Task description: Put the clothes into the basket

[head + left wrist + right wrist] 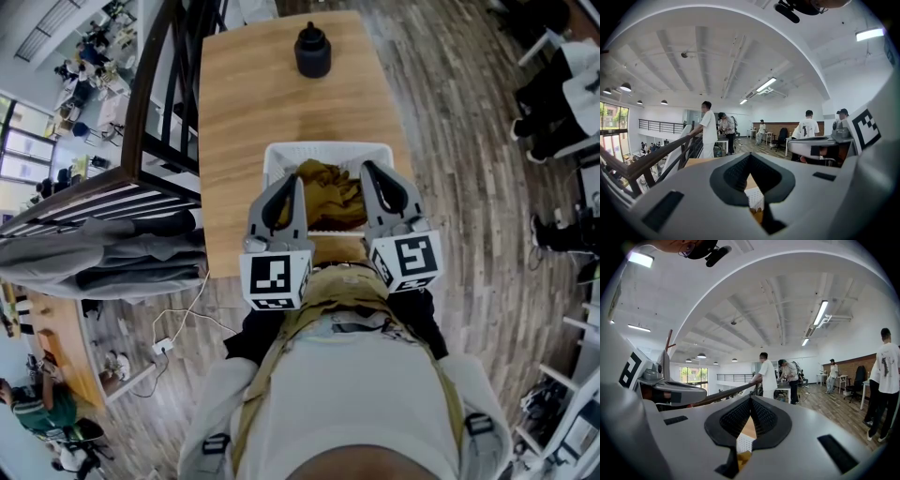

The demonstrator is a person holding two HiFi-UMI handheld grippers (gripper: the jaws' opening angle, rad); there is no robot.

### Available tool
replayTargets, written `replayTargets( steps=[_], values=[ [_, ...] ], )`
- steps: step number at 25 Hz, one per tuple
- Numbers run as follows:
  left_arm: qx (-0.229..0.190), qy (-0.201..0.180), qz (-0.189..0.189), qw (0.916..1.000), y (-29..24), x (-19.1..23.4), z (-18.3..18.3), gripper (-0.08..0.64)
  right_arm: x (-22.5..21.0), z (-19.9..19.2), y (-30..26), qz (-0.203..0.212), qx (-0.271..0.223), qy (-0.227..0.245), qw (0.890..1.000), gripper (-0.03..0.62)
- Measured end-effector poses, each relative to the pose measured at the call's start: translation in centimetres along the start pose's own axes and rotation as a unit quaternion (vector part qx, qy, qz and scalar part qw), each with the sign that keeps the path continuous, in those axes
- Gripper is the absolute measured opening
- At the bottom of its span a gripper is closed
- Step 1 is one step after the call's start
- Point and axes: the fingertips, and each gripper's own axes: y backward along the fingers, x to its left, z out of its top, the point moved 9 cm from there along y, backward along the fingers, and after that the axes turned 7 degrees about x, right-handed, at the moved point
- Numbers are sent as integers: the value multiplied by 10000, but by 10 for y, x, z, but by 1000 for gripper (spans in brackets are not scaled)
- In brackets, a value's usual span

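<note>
A white mesh basket [328, 148] stands at the near end of the wooden table [244, 94], with mustard-brown clothes [330, 192] bunched inside it. Both grippers hover over the basket's near side, close to the person's chest and pointing away from them. My left gripper [295, 180] is shut, tips together and nothing between them. My right gripper [367, 169] is likewise shut and holds nothing. In the left gripper view the closed jaws [750, 155] frame a sliver of basket [755, 199] and cloth [757, 215]. The right gripper view shows closed jaws [750, 398] over the basket [744, 442].
A black jar [312, 49] stands at the table's far end. A dark railing [155, 94] runs along the table's left side, with grey garments [103, 255] hanging below it. Several people [708, 129] stand in the room beyond. A white cable [183, 323] lies on the floor.
</note>
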Motion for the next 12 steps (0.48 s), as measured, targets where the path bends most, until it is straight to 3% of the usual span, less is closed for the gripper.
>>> replayTargets(
  steps=[12],
  values=[
    [113,-30,-22,9999,1,-4,-4,0,0,2,3,64,13,1,10000,21]
  ],
)
